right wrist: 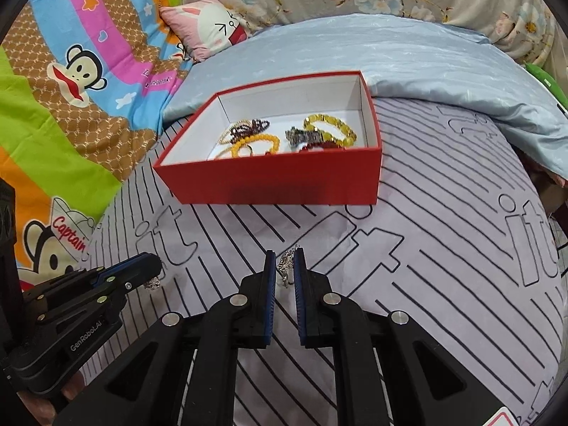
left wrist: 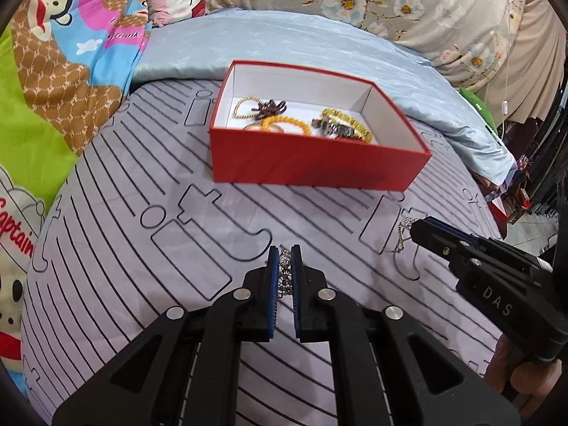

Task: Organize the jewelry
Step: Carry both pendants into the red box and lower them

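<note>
A red box (left wrist: 312,167) with a white inside stands on the striped sheet ahead of both grippers. It holds yellow bead bracelets (left wrist: 284,124), a dark red beaded piece (left wrist: 271,108) and a grey metal piece (left wrist: 332,129). My left gripper (left wrist: 284,254) is shut on a silver filigree chain (left wrist: 284,273), lifted off the sheet. To its right, my right gripper (left wrist: 420,229) is shut on a second silver chain (left wrist: 404,236) that dangles from its tips. The right wrist view shows the same: right gripper (right wrist: 285,254) on its chain (right wrist: 285,266), left gripper (right wrist: 154,261) at the left. No link shows between the two chains.
The striped lilac sheet (right wrist: 443,248) covers the bed around the box. A light blue quilt (left wrist: 319,46) lies behind it, with a cartoon blanket (left wrist: 53,81) on the left and a pink pillow (right wrist: 209,28) at the back. The bed drops off at the right edge (left wrist: 504,191).
</note>
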`<state>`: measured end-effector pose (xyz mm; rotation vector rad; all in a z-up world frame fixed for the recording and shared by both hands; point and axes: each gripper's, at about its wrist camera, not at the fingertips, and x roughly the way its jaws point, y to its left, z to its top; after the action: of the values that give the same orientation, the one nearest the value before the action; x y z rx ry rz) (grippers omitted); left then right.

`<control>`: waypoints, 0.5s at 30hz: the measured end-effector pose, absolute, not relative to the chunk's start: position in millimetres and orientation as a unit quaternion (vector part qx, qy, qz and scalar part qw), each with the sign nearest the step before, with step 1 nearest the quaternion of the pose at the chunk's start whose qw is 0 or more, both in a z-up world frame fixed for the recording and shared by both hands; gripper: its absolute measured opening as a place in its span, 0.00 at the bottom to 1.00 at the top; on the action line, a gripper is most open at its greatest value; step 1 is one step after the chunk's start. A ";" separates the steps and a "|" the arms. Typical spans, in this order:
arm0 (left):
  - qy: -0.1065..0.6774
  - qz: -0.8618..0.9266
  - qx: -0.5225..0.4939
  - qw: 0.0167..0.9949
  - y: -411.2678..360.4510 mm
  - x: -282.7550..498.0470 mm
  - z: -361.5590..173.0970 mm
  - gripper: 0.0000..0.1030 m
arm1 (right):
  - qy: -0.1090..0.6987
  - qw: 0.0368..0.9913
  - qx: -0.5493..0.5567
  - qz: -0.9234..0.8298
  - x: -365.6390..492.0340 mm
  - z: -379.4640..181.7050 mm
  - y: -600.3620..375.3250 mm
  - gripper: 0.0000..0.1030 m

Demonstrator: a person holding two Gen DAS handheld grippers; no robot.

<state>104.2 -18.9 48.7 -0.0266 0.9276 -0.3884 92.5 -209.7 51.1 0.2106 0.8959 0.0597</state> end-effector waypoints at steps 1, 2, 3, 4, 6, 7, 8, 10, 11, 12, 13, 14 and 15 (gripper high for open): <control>0.441 -0.189 -0.012 0.877 -21.0 105.7 54.4 0.06 | 0.429 0.897 0.102 0.030 92.6 54.6 -210.4 0.09; 0.438 -0.191 -0.012 0.878 -22.4 107.5 59.1 0.06 | 0.425 0.899 0.101 0.032 93.1 59.4 -210.3 0.09; 0.436 -0.192 -0.013 0.879 -23.3 109.2 63.4 0.06 | 0.421 0.901 0.101 0.034 93.9 63.9 -210.9 0.09; 0.432 -0.194 -0.013 0.881 -24.9 111.9 69.0 0.06 | 0.418 0.902 0.101 0.035 95.0 67.9 -210.9 0.09; 0.425 -0.194 -0.011 0.884 -28.4 118.4 79.2 0.06 | 0.411 0.905 0.100 0.038 98.6 77.2 -211.2 0.09; 0.422 -0.194 -0.010 0.886 -30.1 122.4 84.3 0.06 | 0.407 0.907 0.099 0.039 100.7 81.9 -211.1 0.09; 0.419 -0.194 -0.009 0.887 -31.4 126.7 88.5 0.06 | 0.401 0.910 0.097 0.041 103.8 88.0 -211.0 0.09; 0.410 -0.195 -0.004 0.891 -37.4 136.1 99.7 0.06 | 0.392 0.914 0.097 0.045 109.4 98.0 -210.8 0.09; 0.405 -0.196 -0.001 0.893 -40.6 140.7 105.2 0.06 | 0.387 0.916 0.097 0.047 113.1 103.1 -211.3 0.09; 0.401 -0.197 0.000 0.895 -43.8 145.8 110.5 0.06 | 0.381 0.918 0.095 0.048 117.6 108.9 -211.3 0.09; 0.398 -0.197 0.001 0.896 -46.5 150.5 114.8 0.06 | 0.376 0.921 0.093 0.048 121.9 113.8 -211.7 0.09; 0.394 -0.199 0.002 0.898 -50.1 156.7 119.8 0.06 | 0.371 0.923 0.091 0.049 128.0 119.4 -212.0 0.09; 0.389 -0.199 0.004 0.900 -53.5 162.7 124.3 0.06 | 0.367 0.925 0.089 0.050 131.9 122.9 -211.8 0.09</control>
<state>162.7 -53.5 124.3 0.0081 0.8044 -0.4116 131.9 -211.8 122.9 0.1836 0.7532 0.1020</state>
